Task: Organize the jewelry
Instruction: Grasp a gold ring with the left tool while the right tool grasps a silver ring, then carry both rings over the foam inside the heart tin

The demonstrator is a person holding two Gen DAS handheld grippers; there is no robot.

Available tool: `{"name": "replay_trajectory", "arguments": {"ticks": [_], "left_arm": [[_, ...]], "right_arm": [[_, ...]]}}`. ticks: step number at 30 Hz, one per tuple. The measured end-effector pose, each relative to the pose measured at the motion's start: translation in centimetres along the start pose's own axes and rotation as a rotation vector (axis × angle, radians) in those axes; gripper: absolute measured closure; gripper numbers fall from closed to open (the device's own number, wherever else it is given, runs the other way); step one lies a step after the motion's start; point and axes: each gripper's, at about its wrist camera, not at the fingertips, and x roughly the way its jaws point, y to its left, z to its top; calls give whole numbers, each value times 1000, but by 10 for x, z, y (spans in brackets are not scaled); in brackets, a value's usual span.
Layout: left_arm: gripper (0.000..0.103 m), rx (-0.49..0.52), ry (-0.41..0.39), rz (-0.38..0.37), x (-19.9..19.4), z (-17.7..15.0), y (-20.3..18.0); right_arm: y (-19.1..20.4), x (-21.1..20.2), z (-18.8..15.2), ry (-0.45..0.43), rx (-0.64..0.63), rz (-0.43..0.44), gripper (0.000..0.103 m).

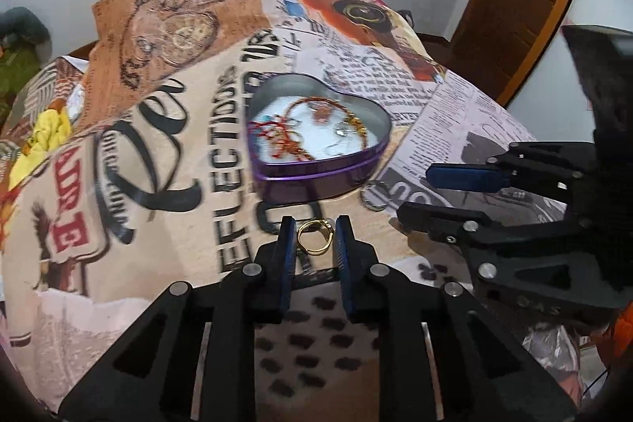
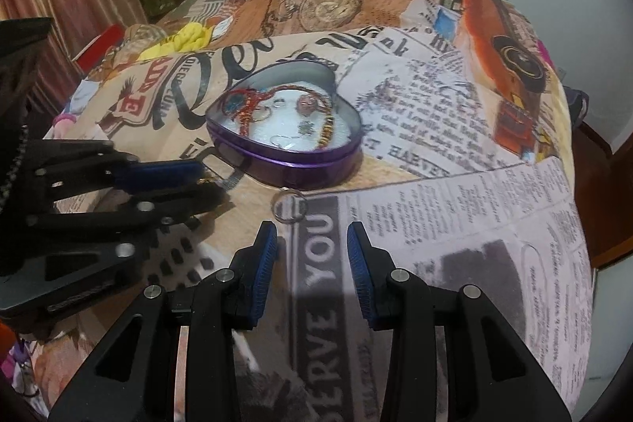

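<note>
The left gripper (image 1: pixel 314 238) pinches the gold ring (image 1: pixel 314 238), with the heart tin (image 1: pixel 316 129) at twelve o'clock, just beyond.

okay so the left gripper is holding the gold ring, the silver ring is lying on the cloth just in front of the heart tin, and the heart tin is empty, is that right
Not quite: the heart tin is not empty. The right wrist view shows red beaded pieces, small rings and a gold chain lying inside it. The rest stands: the left gripper holds the gold ring between its pads, and the silver ring lies on the cloth just in front of the tin.
</note>
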Motion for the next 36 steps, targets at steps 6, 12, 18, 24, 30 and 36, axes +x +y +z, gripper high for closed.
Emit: {"name": "replay_trajectory", "arguments": {"ticks": [6, 12, 18, 24, 30, 36], "left_arm": [[84, -18, -25, 3, -10, 0, 6], [84, -15, -43, -6, -12, 3, 2], [84, -17, -63, -5, -19, 6, 1], [84, -17, -95, 7, -33, 10, 1], [84, -10, -128, 11, -45, 16, 0], [84, 2, -157, 17, -54, 24, 0]], "right_arm": [[6, 14, 6, 18, -2, 21, 70], [6, 16, 10, 6, 1, 38, 82], [6, 10, 9, -13, -7, 30, 84], [1, -11, 12, -68, 15, 21, 83], [-2, -34, 21, -140, 40, 29, 83], [-3, -49, 28, -202, 52, 26, 83]]}}
